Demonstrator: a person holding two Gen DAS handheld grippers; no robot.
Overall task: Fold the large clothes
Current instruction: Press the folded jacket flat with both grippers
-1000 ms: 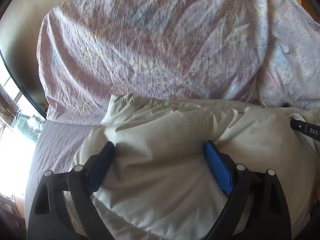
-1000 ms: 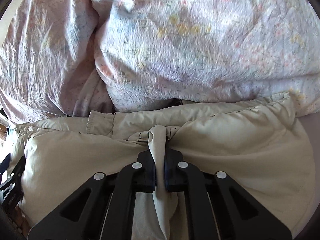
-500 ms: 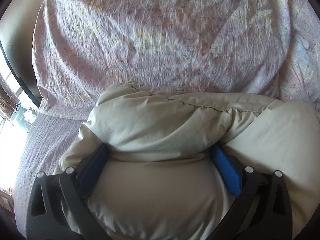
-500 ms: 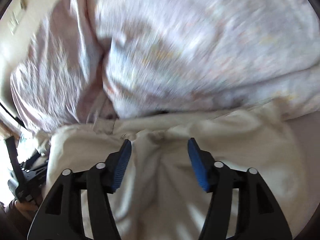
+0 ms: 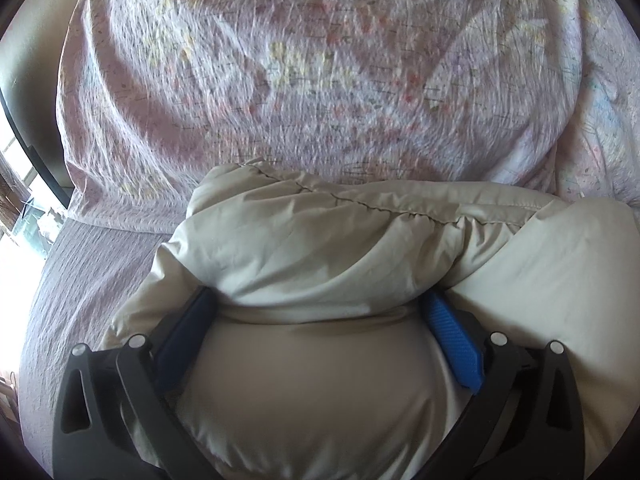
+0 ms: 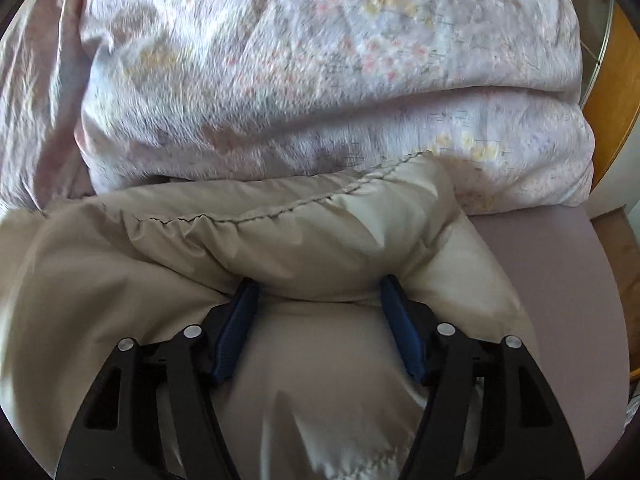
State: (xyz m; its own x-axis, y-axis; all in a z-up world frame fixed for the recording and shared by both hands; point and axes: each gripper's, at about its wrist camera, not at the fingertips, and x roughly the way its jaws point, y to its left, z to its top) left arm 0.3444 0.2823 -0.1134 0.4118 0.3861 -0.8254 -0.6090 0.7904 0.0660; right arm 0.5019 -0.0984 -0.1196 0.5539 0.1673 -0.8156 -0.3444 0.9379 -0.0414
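Daylight glare far left; soft shadows; fisheye-dark corners; right view motion-blurred.

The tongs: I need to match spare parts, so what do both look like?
Both the left tongs and right tongs have black plastic arms with cut-out slots, round silver pivot pins, and ribbed blue pads on the fingers. No cables or markings show.

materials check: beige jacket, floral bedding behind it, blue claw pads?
Beige jacket: looks like thin woven synthetic shell over padding; soft sheen, puffy bulges, gathered stitched seam. Floral bedding: probably matte cotton-like weave; fine crinkles, faded print. Blue pads on the left claw: likely ribbed rubber or plastic; fine surface texture.
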